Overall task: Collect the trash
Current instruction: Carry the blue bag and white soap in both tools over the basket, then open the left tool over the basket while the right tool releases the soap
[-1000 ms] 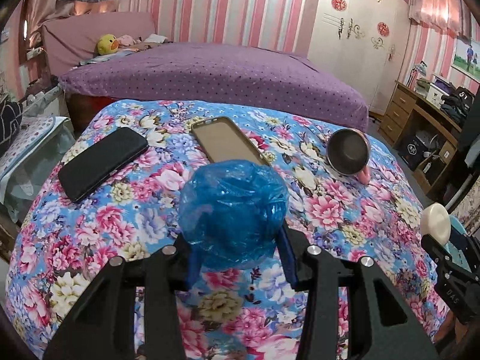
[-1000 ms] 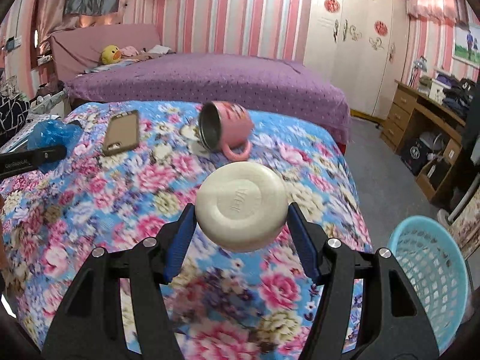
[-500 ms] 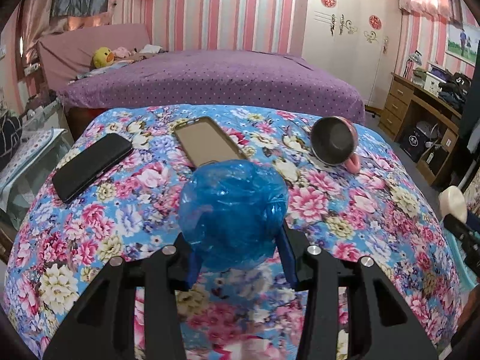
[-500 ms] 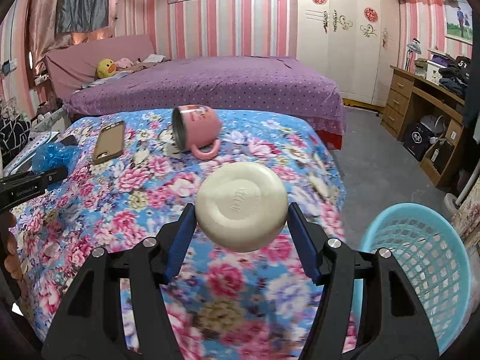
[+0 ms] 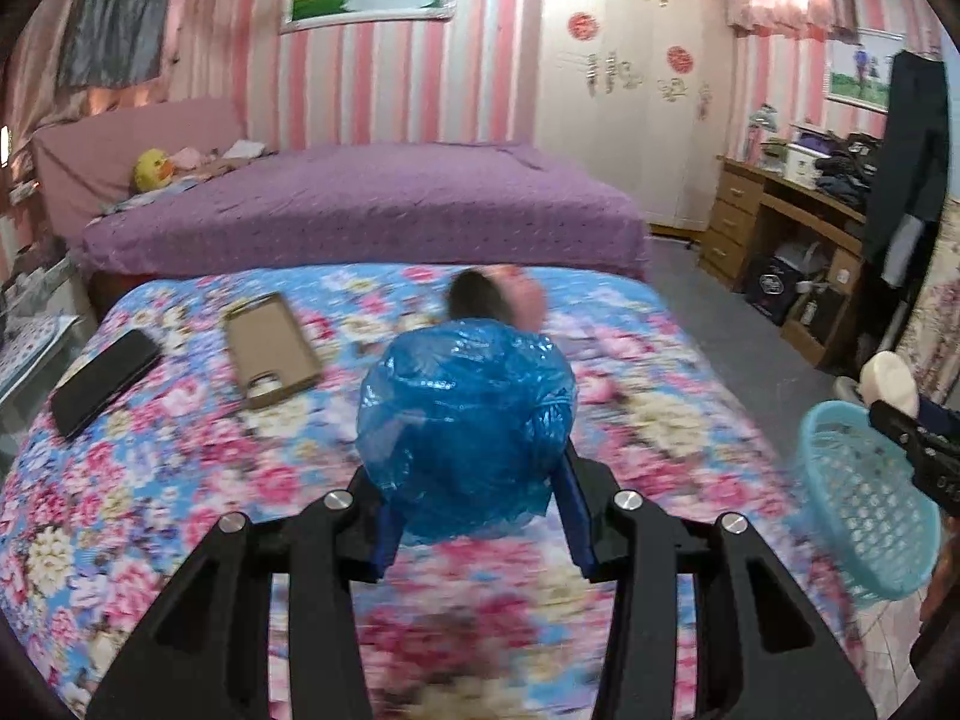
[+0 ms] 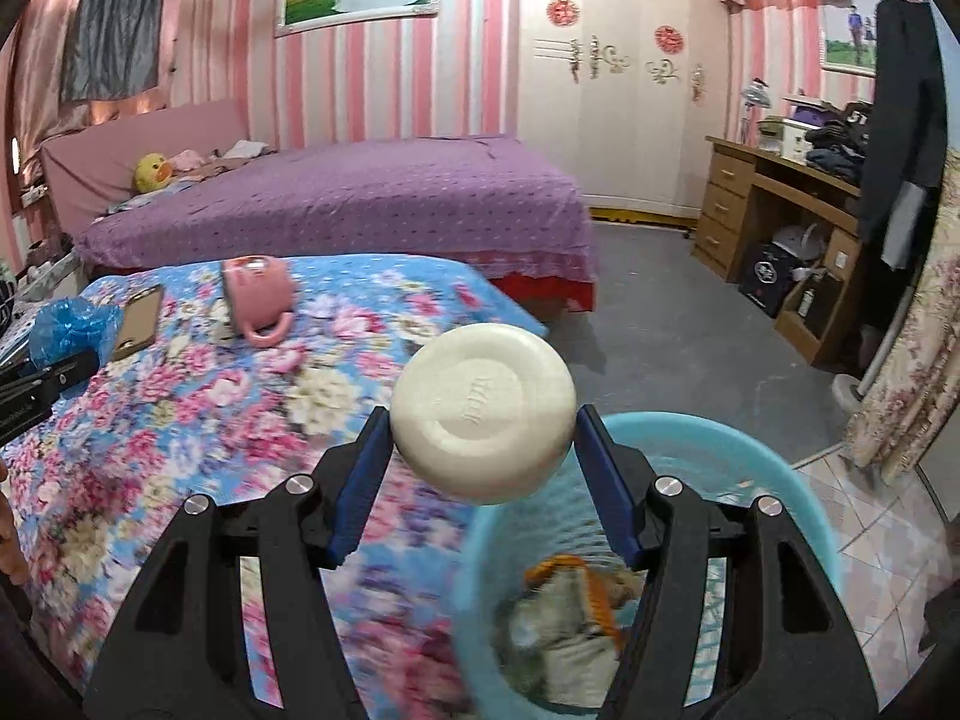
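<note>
The right gripper [image 6: 483, 420] grips a cream round lid [image 6: 483, 411] by its rim, the flat face turned toward the camera, so its axis runs forward along the fingers and its broad face stands roughly upright. It hangs at the centre of the right wrist view, just above the near rim of the light blue basket [image 6: 798, 498], which fills the lower right of the frame and already holds some crumpled waste [image 6: 570, 618].

The left gripper [image 5: 474, 504] is closed on a crumpled blue plastic bag [image 5: 465, 429], a rounded wad with no clear long axis, held over the floral bed cover [image 5: 150, 468] at the centre of the left wrist view. There the basket shows at the right edge [image 5: 864, 510], well apart from the bag.

The step in hand looks like dropping the lid. To do it well, the gripper should go further over the basket's opening before the jaws part, since the lid sits near the rim and could roll off onto the floor if it lands on edge. The bag would follow the same way.
</note>
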`<state>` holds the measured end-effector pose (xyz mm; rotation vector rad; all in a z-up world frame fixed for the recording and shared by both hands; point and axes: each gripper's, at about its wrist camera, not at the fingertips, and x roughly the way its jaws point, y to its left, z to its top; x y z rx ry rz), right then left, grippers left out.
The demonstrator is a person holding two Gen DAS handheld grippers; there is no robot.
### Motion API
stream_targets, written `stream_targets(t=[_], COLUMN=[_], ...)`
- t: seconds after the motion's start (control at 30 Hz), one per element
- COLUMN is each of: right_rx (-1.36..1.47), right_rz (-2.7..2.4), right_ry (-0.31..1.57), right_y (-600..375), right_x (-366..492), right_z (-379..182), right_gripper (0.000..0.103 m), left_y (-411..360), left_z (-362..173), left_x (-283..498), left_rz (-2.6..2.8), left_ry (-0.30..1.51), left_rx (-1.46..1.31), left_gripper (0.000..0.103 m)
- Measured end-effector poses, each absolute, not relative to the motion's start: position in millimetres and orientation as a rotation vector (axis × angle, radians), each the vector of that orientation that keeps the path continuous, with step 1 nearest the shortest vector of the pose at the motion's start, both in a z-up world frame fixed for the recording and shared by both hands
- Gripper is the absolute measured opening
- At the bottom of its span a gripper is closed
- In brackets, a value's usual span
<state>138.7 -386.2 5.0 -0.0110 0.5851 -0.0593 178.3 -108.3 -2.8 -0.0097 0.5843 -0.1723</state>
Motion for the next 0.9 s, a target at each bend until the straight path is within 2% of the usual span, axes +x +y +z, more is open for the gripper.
stream_targets(t=[0.33,0.57,0.9], right_rx=[0.036,0.066,0.1], right_rz=[-0.187,-0.247,-0.28], right_ry=[0.612,0.613,0.626], right_y=[-473.8,-509.5,-536.5], right_x=[111.1,96.7,85.5], right_z=[-10.6,-11.5,-19.9], right_gripper=[0.062,0.062,0.062], left_y=[-215.5,-289.2,-350.3], left_z=[-2.5,-25.1,-35.8], left_x=[168.7,166.9,162.7], left_rz=[-0.328,-0.458,-0.55], left_ry=[0.57,0.644,0.682], left_rx=[0.028,0.054,0.121], left_gripper=[0.043,0.043,0.043])
